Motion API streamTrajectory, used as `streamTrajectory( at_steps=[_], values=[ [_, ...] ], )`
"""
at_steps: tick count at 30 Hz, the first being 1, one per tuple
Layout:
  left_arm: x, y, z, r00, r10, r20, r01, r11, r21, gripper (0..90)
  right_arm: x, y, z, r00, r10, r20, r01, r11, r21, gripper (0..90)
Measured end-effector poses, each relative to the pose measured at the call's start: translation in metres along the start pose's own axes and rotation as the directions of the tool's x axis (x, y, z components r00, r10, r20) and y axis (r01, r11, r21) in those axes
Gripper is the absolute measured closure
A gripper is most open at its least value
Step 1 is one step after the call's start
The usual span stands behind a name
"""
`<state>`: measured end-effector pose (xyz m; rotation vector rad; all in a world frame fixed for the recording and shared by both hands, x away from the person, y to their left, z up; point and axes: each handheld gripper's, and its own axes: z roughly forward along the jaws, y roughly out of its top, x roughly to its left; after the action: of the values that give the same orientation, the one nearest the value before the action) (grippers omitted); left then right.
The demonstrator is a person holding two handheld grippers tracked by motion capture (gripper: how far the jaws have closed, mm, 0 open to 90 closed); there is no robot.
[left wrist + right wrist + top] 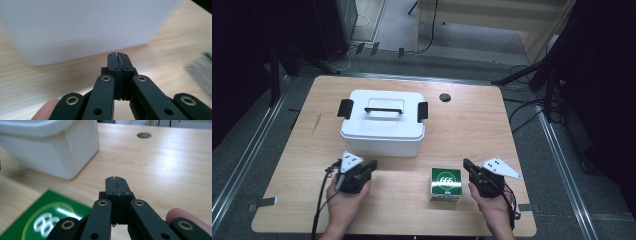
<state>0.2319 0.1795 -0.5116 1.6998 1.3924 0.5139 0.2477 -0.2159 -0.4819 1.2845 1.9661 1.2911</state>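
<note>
1. The white bin (383, 122) sits at the desk's (477, 130) centre-left with its lid on, black latches at 9 and 3 o'clock and a black handle on top; what is in it I cannot see.
2. The green box (446, 183) stands closed at 5 o'clock from the bin, near the front edge, just beside my right tool (468, 165) at its 3 o'clock. Its contents are hidden too.
3. My left tool (371, 165) lies at 6 o'clock from the bin, near its front wall, jaws together and holding nothing.
4. My right tool's jaws are together as well, empty.
5. The high view gives the lid, latches, handle and a dark round hole (445, 97) at 2 o'clock from the bin. The right gripper view adds the bin's (50, 152) corner and the box top (47, 220), cut off at the bottom left.
6. The left gripper view is blurred: the bin (82, 30) is a pale smear, and a greenish streak at 3 o'clock is hard to make out.
</note>
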Motion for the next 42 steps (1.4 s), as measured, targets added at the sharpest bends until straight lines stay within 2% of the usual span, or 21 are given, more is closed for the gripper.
streamTrajectory(
  at_steps=[2, 3, 4, 7, 10, 15, 18, 20, 26, 28, 30, 34, 42],
  values=[
    [0.018, 0.003, -0.007, 0.9991, -0.025, -0.035, 0.025, 0.9996, -0.016, 90.0, 0.001, 0.011, 0.005, 1.0, -0.001, -0.005, 0.001, 1.0, -0.005, 90.0],
    [0.018, 0.003, -0.007, 0.9991, -0.025, -0.035, 0.025, 0.9996, -0.016, 90.0, 0.001, 0.011, 0.005, 1.0, -0.001, -0.005, 0.001, 1.0, -0.005, 90.0],
    [0.035, 0.007, -0.012, 0.9964, -0.055, -0.064, 0.053, 0.998, -0.035, 90.0, 0.004, 0.022, 0.012, 0.9998, -0.012, -0.012, 0.012, 1.0, -0.012, 90.0],
    [0.056, 0.015, -0.017, 0.9896, -0.1, -0.103, 0.094, 0.9938, -0.06, 90.0, 0.013, 0.038, 0.023, 0.9984, -0.052, -0.022, 0.051, 0.999, -0.017, 90.0],
    [0.071, 0.026, -0.018, 0.9844, -0.117, -0.131, 0.108, 0.9912, -0.077, 90.0, 0.023, 0.05, 0.039, 0.9944, -0.101, -0.032, 0.1, 0.995, -0.014, 90.0],
    [0.083, 0.044, -0.013, 0.9807, -0.117, -0.156, 0.105, 0.9908, -0.086, 90.0, 0.037, 0.066, 0.069, 0.9905, -0.123, -0.063, 0.124, 0.992, 0.022, 90.0],
    [0.085, 0.053, -0.007, 0.983, -0.107, -0.149, 0.096, 0.9923, -0.077, 90.0, 0.044, 0.072, 0.085, 0.99, -0.118, -0.078, 0.122, 0.991, 0.048, 90.0],
    [0.084, 0.058, -0.004, 0.9846, -0.097, -0.145, 0.087, 0.9937, -0.07, 90.0, 0.047, 0.075, 0.093, 0.9899, -0.125, -0.067, 0.129, 0.99, 0.057, 90.0],
    [0.075, 0.066, 0.004, 0.9888, -0.059, -0.137, 0.051, 0.9972, -0.055, 90.0, 0.054, 0.078, 0.108, 0.9872, -0.14, -0.076, 0.146, 0.986, 0.083, 90.0],
    [0.074, 0.066, 0.005, 0.9886, -0.059, -0.138, 0.052, 0.9973, -0.053, 90.0, 0.055, 0.078, 0.109, 0.9862, -0.147, -0.075, 0.154, 0.984, 0.088, 90.0],
    [0.074, 0.064, 0.009, 0.9916, -0.047, -0.12, 0.043, 0.9984, -0.036, 90.0, 0.054, 0.077, 0.109, 0.9864, -0.141, -0.083, 0.148, 0.985, 0.087, 90.0],
    [0.07, 0.064, 0.011, 0.9915, -0.041, -0.124, 0.037, 0.9986, -0.038, 90.0, 0.051, 0.074, 0.108, 0.9839, -0.151, -0.095, 0.159, 0.983, 0.089, 90.0],
    [0.062, 0.064, 0.016, 0.993, -0.035, -0.113, 0.031, 0.9988, -0.038, 90.0, 0.044, 0.071, 0.103, 0.9859, -0.148, -0.078, 0.154, 0.985, 0.08, 90.0]
  ],
)
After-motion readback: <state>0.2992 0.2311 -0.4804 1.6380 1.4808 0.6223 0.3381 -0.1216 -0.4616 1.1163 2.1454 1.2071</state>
